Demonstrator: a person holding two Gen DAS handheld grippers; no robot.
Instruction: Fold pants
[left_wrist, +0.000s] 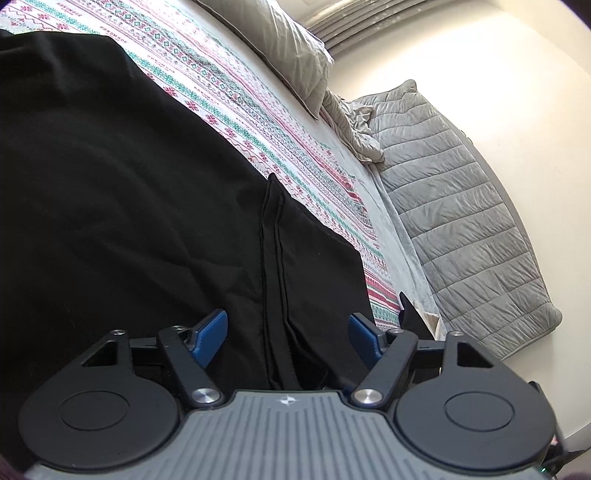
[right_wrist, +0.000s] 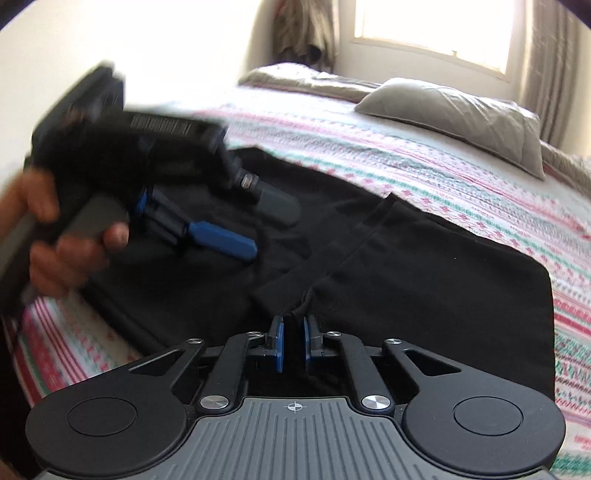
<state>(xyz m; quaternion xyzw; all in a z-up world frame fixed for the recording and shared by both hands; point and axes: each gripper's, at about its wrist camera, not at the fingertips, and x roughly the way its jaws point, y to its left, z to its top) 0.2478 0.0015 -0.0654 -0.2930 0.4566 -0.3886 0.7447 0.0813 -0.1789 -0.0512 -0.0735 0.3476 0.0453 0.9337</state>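
Black pants (left_wrist: 110, 177) lie spread on a patterned bedspread (left_wrist: 236, 96), with a hemmed leg end (left_wrist: 280, 258) folded over on top. My left gripper (left_wrist: 288, 332) is open just above the pants, its blue fingers either side of the hem. In the right wrist view the pants (right_wrist: 406, 266) cover the near bed. My right gripper (right_wrist: 293, 332) is shut on a bunched edge of the black fabric. The left gripper (right_wrist: 221, 236), blurred, hovers open over the pants at the left, held by a hand.
Grey pillows (left_wrist: 291, 48) lie at the head of the bed. A grey quilted blanket (left_wrist: 461, 206) hangs along the bed's far side by a cream wall. A bright window (right_wrist: 436, 29) and curtains stand behind the bed.
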